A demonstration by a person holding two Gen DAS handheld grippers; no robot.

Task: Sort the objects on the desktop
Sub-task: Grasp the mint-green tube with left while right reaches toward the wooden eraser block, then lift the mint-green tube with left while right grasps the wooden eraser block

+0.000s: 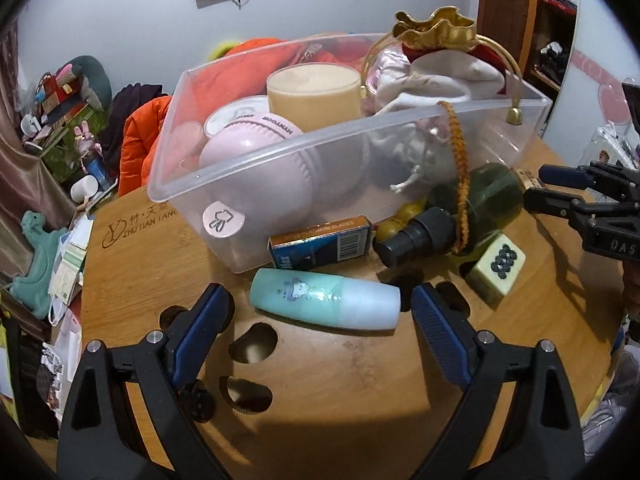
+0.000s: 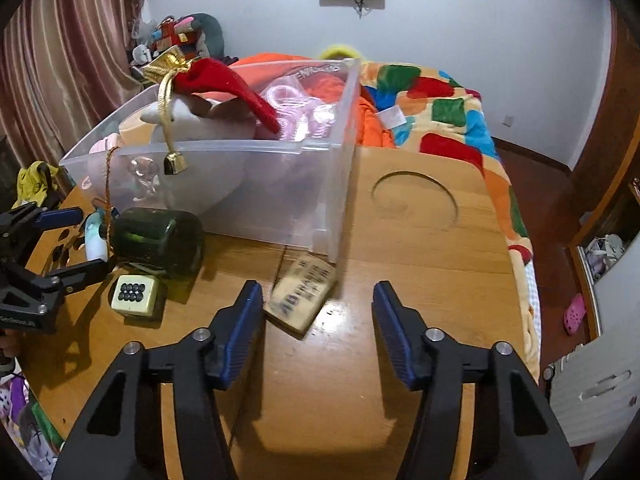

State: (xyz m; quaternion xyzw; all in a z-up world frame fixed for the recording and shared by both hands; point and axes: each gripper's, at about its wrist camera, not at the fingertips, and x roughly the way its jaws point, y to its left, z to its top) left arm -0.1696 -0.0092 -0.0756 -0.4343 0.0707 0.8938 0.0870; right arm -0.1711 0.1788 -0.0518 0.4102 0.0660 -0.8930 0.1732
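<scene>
Left gripper jaws open, teal bottle lying crosswise between them on surface. Right gripper jaws open, small card packet between, nearer left one.

Both tools look the same. The left gripper has two black plastic arms with triangular holes, silver round screws at the joints, and dark blue ribbed pads. The right gripper has identical parts, and white letters on its side.
</scene>
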